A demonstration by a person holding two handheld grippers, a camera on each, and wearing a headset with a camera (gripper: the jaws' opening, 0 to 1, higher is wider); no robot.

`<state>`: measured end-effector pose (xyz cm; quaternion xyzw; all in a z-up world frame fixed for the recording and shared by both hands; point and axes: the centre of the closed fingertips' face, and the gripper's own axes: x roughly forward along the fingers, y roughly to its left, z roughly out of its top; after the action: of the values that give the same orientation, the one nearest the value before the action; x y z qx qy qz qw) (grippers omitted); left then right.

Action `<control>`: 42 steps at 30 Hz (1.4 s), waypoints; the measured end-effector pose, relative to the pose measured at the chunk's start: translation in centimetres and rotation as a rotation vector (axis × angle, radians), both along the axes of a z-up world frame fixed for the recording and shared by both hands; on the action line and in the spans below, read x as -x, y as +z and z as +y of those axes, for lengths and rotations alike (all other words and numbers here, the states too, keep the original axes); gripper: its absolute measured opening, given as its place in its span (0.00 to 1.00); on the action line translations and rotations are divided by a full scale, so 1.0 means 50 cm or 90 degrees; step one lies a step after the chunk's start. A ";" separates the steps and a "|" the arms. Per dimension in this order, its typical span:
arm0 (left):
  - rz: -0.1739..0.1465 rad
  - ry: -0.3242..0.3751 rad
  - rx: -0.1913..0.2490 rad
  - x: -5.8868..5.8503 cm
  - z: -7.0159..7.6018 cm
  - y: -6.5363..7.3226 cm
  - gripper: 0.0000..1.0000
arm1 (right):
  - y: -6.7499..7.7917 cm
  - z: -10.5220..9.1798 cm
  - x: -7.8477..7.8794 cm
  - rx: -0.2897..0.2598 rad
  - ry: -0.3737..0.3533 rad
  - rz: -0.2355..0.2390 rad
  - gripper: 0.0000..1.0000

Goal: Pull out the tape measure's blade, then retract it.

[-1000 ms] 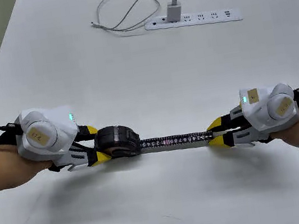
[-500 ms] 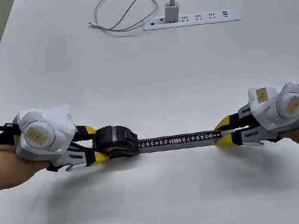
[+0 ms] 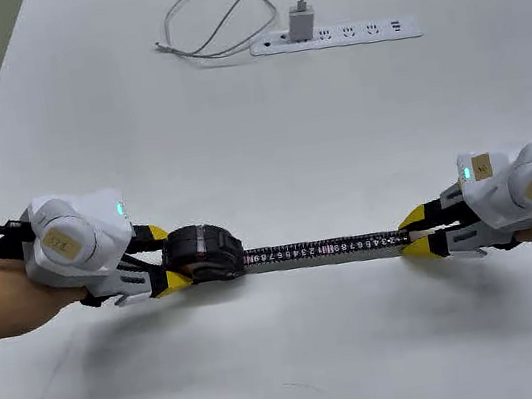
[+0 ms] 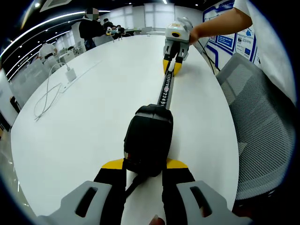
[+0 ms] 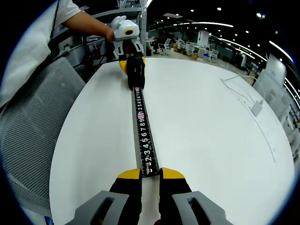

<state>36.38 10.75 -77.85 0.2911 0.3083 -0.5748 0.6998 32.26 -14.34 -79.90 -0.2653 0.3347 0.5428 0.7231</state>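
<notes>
The black tape measure case (image 3: 206,253) sits near the front edge of the white desk (image 3: 267,139), towards the person's left. The left hand-held gripper (image 3: 167,257) has its yellow-tipped jaws spread to about the width of the case and clamped against its two sides. In the left gripper view the rear of the case sits between the yellow tips and the rest juts out ahead of them. From the mouth of the case the blade (image 3: 320,250) runs straight out to the right, low along the desk, with its printed numbers facing up. Whether it rests on the surface along its whole length cannot be told. The right hand-held gripper (image 3: 414,233) is almost fully closed, with only a thin gap between its jaws, and pinches the free end of the blade. In the right gripper view the lowest numbers of the scale lie right at the yellow tips, and the blade leads away to the case and the other tool at its far end. The two grippers are well apart and point towards each other along the line of the blade. At the far side of the desk lies a white power strip (image 3: 336,35) with a charger (image 3: 302,24) plugged into it and a thin cable (image 3: 212,21) looped beside it, all well apart from the case. A grey mesh chair (image 4: 258,126) stands just beside the desk's edge.
</notes>
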 end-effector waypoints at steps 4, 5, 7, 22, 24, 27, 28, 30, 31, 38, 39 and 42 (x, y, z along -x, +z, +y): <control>0.000 0.000 -0.001 0.000 0.000 0.000 0.24 | 0.000 -0.011 0.003 0.004 -0.003 0.001 0.09; 0.000 -0.001 -0.001 0.000 0.000 -0.001 0.24 | 0.000 -0.014 0.004 0.005 -0.004 0.002 0.09; 0.000 0.000 -0.002 0.000 0.000 -0.001 0.24 | 0.001 -0.018 0.005 0.007 -0.004 0.002 0.09; 0.000 0.000 -0.004 0.000 0.000 0.000 0.24 | 0.000 -0.057 0.007 0.020 -0.013 0.004 0.09; 0.000 0.000 -0.004 0.001 0.000 0.000 0.24 | 0.000 -0.061 0.009 0.021 -0.015 0.005 0.09; 0.000 -0.001 -0.005 0.001 0.000 0.000 0.24 | 0.001 -0.069 0.010 0.024 -0.019 0.003 0.09; 0.000 -0.001 -0.005 0.002 0.000 0.000 0.24 | 0.001 -0.071 0.011 0.025 -0.020 0.003 0.09; -0.001 -0.001 -0.005 0.002 0.000 0.000 0.24 | 0.001 -0.071 0.013 0.025 -0.020 0.004 0.09; -0.001 -0.001 -0.005 0.002 0.000 0.000 0.24 | 0.001 -0.072 0.014 0.026 -0.019 0.003 0.09; -0.005 -0.003 -0.008 0.003 0.000 0.000 0.24 | -0.001 -0.070 0.013 0.030 -0.021 0.007 0.10; -0.007 -0.003 -0.008 0.003 0.000 0.000 0.24 | -0.001 -0.070 0.013 0.032 -0.020 0.007 0.10; -0.019 -0.014 -0.008 0.005 -0.002 0.001 0.25 | -0.002 -0.067 0.016 0.032 -0.015 0.012 0.10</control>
<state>36.16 10.66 -77.80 0.3072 0.2980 -0.5760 0.6965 31.47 -17.69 -79.98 -0.2740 0.3583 0.5281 0.7194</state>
